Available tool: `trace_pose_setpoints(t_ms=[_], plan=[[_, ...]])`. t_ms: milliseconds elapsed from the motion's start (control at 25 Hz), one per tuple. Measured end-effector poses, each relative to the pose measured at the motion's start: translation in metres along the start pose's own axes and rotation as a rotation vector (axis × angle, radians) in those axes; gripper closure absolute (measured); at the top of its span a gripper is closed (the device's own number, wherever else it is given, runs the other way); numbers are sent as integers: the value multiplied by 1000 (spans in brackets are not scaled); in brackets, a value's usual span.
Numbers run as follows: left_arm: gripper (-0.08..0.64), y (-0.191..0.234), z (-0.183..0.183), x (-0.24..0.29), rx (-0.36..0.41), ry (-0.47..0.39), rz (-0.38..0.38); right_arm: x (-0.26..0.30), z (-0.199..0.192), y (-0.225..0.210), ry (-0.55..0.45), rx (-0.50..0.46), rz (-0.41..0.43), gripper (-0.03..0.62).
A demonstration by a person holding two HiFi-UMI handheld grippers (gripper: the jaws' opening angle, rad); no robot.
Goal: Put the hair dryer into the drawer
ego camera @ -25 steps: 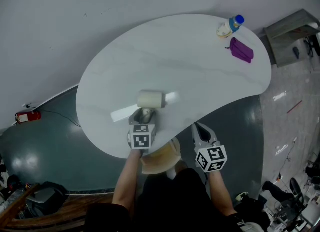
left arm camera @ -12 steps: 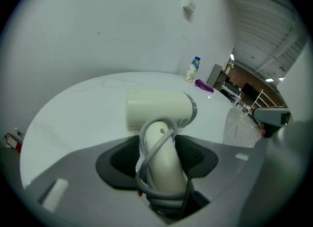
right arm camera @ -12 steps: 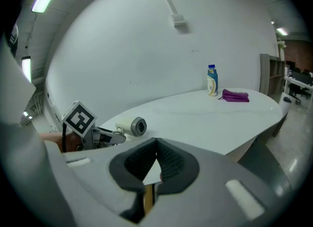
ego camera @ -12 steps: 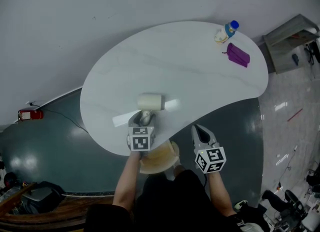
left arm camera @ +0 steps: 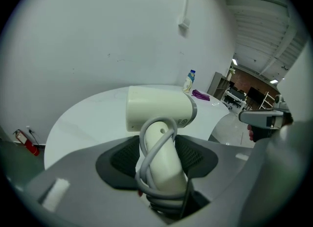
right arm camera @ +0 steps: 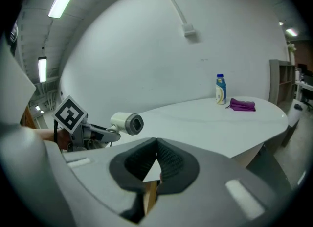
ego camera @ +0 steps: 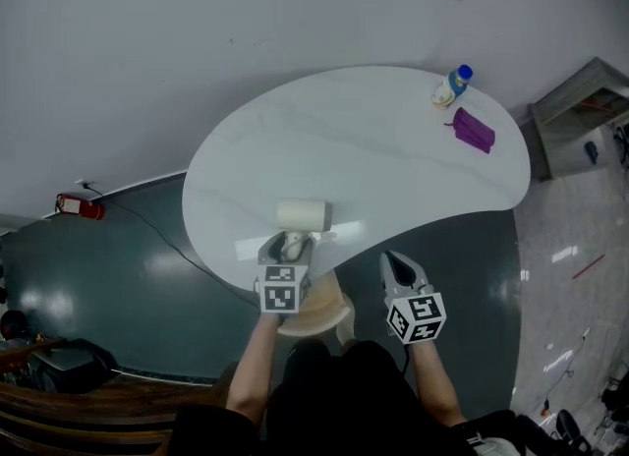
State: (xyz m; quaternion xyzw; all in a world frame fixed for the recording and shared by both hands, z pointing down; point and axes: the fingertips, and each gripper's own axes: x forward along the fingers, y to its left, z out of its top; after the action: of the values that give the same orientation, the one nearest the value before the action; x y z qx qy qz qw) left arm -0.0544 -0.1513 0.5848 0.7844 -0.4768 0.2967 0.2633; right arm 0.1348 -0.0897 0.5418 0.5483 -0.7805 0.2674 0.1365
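- The left gripper (ego camera: pixel 289 244) is clamped on the dryer's (ego camera: pixel 301 215) handle. The barrel is up and seems held clear of the table (ego camera: pixel 393 149), over its near edge.
- The cord (left arm camera: pixel 152 145) is wound round that handle, partly between the jaws. The smooth handle may twist or slide on those loops, and the heavy barrel would tip it.
- A loop could work loose and snag on the way into the drawer, which no view shows.
- The right gripper (ego camera: pixel 397 265) has its pads pressed together on nothing, just off the table edge. If it must pull the drawer open, a one-handed hold on the dryer is the weak point.
- The table is white, glossy and kidney-shaped. A bottle (ego camera: pixel 454 85) and a purple cloth (ego camera: pixel 474 130) sit at its far right end — well apart from the dryer.
- In the room are a red extinguisher (ego camera: pixel 79 207) at left, a white wall (ego camera: pixel 246 31), a dark shiny floor (ego camera: pixel 128 277) and a grey shelf (ego camera: pixel 580 110) at right.
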Motion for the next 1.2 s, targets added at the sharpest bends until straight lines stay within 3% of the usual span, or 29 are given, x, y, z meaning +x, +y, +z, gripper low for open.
trace_pose_setpoints(t_ms=[560, 840, 1200], plan=[[319, -33, -52, -106, -76, -59, 118, -39, -8, 42, -19, -104, 187, 589], [319, -35, -104, -137, -129, -28, 155, -42, -25, 77, -5, -130, 273, 589], [319, -37, -161, -140, -182, 34, 150, -33, -60, 102, 67, -134, 318, 589]])
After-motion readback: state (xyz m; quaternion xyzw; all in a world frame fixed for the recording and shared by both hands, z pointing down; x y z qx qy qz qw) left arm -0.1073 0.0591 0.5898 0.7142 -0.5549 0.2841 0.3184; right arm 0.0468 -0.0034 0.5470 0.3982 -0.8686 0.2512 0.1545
